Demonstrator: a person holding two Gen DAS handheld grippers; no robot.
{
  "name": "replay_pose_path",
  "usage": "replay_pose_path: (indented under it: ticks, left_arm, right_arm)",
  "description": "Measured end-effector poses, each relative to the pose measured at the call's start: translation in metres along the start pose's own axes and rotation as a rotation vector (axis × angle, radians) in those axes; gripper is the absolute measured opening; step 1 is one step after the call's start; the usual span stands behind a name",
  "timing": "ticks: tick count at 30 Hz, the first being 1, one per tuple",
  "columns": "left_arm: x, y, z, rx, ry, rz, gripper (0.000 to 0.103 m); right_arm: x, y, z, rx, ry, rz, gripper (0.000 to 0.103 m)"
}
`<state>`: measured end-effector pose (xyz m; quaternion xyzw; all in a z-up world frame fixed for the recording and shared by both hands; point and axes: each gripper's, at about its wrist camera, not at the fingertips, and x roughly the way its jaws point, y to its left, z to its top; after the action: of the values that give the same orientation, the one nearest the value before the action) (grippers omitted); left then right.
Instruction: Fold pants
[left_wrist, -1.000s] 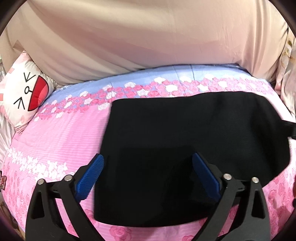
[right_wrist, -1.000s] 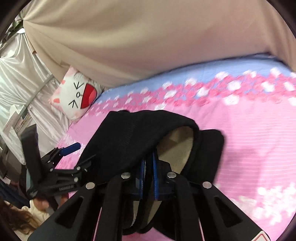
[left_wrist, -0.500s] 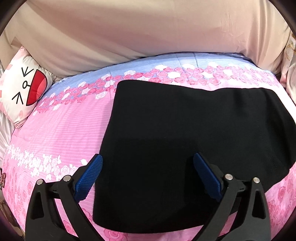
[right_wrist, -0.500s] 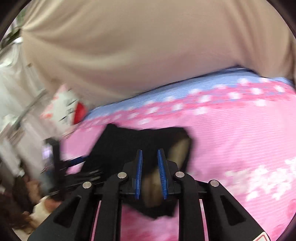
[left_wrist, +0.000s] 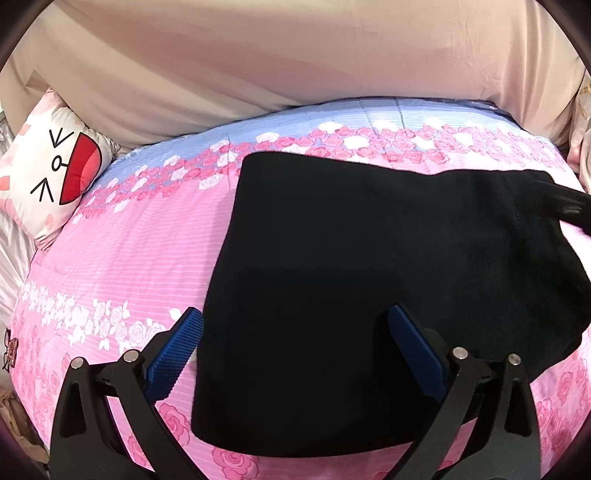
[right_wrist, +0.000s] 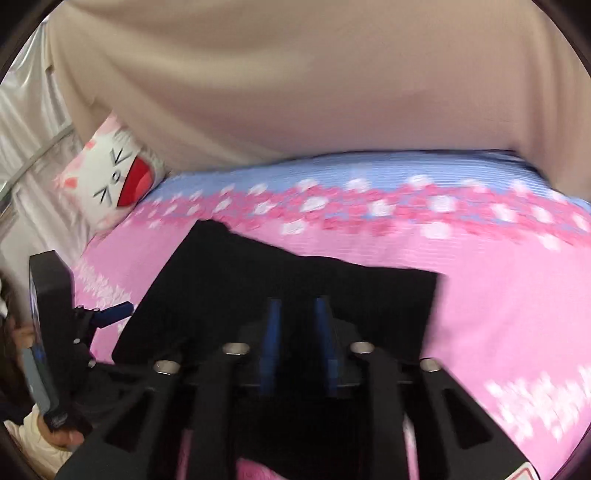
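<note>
Black pants (left_wrist: 369, 266) lie flat in a folded rectangle on the pink floral bedspread (left_wrist: 122, 258). Left gripper (left_wrist: 295, 343) hovers spread wide over the near edge; right gripper (right_wrist: 297, 332) is slightly parted, holding nothing. Judged mid-fold, needing a fresh edge grasp next.

Both wrist views low, close, facing headboard — sharing pants (left_wrist: 369, 266)

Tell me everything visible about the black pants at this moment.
The black pants lie folded into a flat, roughly rectangular block of soft, matte, fleece-like cloth on the pink floral bedsheet. A stitched seam shows near their right end. The left gripper is open above their near edge; the right gripper is slightly parted over them, gripping nothing.
</note>
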<state>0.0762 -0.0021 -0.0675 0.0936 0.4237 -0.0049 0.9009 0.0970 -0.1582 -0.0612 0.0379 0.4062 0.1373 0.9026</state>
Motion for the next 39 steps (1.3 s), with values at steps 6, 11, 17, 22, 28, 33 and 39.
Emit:
replay_pose_path:
  ticks: [6, 11, 17, 22, 28, 33, 39]
  left_arm:
    - [-0.005, 0.012, -0.002, -0.015, -0.006, -0.025, 0.098]
    - [-0.011, 0.065, -0.004, -0.145, -0.02, -0.055, 0.098]
    - [0.01, 0.127, -0.03, -0.35, 0.095, -0.343, 0.098]
    - [0.032, 0.127, -0.04, -0.448, 0.14, -0.444, 0.098]
    - [0.035, 0.098, -0.027, -0.385, 0.128, -0.434, 0.087]
    - [0.016, 0.083, -0.023, -0.333, 0.131, -0.454, 0.041]
    - [-0.032, 0.084, -0.051, -0.269, 0.195, -0.522, 0.037]
  right_arm:
    - [-0.009, -0.027, 0.004, 0.2, -0.093, 0.003, 0.015]
    - [-0.063, -0.035, -0.023, 0.175, -0.13, -0.065, 0.042]
    - [-0.072, -0.048, -0.094, 0.292, -0.02, 0.063, 0.072]
    - [-0.036, -0.053, -0.115, 0.446, 0.033, 0.215, 0.072]
    - [-0.019, -0.037, -0.105, 0.422, -0.012, 0.187, 0.063]
    - [-0.049, -0.03, -0.102, 0.411, -0.048, 0.222, 0.032]
    - [-0.097, -0.018, -0.129, 0.375, 0.0, 0.26, 0.029]
